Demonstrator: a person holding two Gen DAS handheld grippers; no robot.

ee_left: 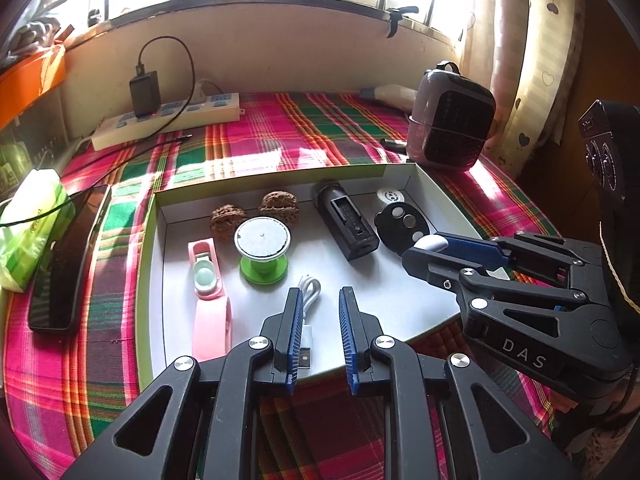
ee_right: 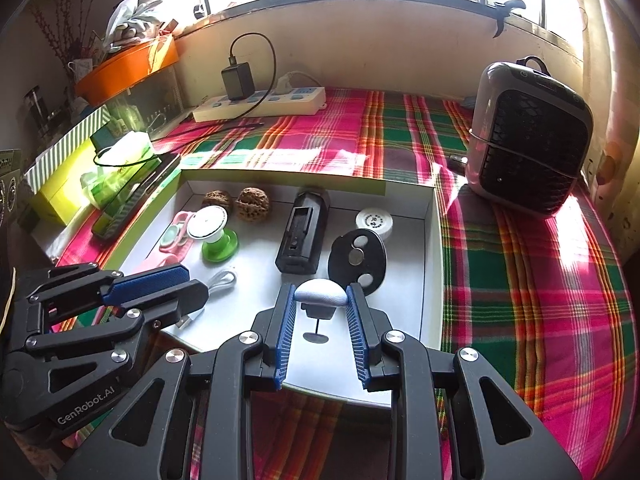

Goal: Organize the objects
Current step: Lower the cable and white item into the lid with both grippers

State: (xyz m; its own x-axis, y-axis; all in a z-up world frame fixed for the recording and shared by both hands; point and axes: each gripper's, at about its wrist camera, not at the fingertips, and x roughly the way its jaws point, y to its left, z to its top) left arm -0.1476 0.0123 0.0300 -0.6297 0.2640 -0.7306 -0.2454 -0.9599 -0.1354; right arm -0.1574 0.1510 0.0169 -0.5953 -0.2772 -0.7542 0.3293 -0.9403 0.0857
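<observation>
My right tool (ee_right: 320, 300) is clenched on a small silvery dome-topped knob with a dark stem (ee_right: 321, 294), held over the near part of the shallow white cardboard tray (ee_right: 434, 240) on the plaid-covered desk (ee_right: 520, 260). Its dome lies crosswise between the pads, stem pointing down. My left tool (ee_left: 319, 300) is closed, holding nothing, above a coiled white USB cable (ee_left: 310, 292).

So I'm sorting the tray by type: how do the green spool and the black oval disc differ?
The green spool stands upright on its base; the black oval disc lies flat. The spool has a white round top, the disc three round silvery insets. Both sit inside the white tray.
</observation>
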